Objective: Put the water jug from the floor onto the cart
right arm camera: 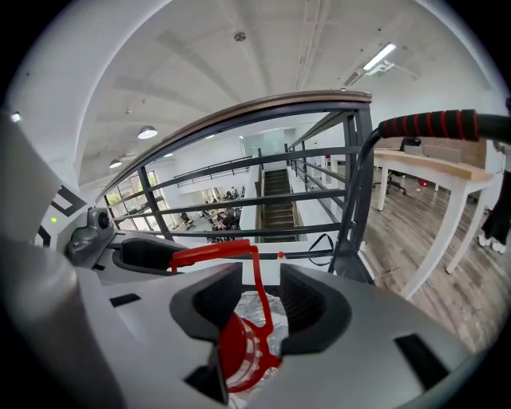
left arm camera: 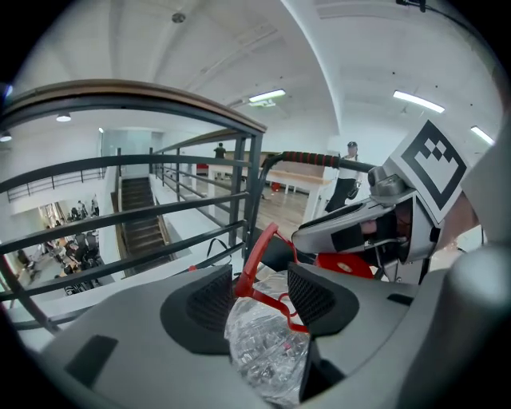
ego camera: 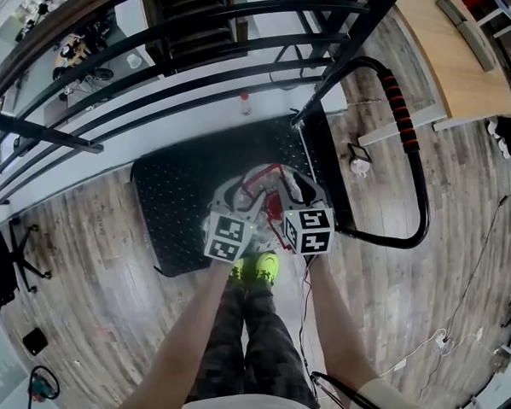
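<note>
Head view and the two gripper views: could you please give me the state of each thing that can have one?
water jug: standing on the cart's deck, red cap on, carry handle up.
cart: loaded with the jug, push handle raised.
left gripper: open, the jug's carry handle between its fingers.
right gripper: open, the carry handle's stem between its fingers.

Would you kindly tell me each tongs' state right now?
Left tongs: open, red handle of clear plastic water jug between.
Right tongs: open, same red handle between.
</note>
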Tool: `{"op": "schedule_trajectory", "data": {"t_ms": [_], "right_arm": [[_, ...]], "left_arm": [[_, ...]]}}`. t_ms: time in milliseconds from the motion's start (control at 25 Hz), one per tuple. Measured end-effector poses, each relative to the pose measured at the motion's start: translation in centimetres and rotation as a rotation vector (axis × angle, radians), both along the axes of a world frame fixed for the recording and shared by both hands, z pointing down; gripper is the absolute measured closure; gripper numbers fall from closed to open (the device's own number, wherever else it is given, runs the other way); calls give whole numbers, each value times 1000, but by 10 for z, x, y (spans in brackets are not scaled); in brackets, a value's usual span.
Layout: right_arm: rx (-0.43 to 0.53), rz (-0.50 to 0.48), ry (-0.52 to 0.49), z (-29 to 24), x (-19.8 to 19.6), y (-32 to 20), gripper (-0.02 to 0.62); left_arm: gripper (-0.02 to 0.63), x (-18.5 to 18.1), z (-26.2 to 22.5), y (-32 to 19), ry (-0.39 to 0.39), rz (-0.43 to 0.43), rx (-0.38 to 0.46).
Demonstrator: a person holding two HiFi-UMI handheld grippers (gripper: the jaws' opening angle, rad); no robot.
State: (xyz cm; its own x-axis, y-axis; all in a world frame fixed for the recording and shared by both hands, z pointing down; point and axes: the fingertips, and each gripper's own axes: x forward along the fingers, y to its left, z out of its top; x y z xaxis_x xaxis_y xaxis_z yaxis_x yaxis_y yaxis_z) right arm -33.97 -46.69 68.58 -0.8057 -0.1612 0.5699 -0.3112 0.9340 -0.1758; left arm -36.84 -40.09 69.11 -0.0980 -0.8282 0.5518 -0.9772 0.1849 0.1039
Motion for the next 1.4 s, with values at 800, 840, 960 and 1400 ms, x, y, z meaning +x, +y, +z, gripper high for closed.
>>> {"op": "schedule_trajectory", "data": {"t_ms": [800,840,960,1400], "right_arm": [[-17,71,-9,-55,19,21,468],[-17,76,-22,-63,19,21,468],[-28,77,-68,-93,22,32,468],[-38,21,-217,-210,39,77,489]], "left_arm": [[416,-5,-60,26,24,77,48],[416,-4,-68,25,27,86,58],[434,7,-96,29,46,113,89],[591,56,-206,45,9,228,187]]}}
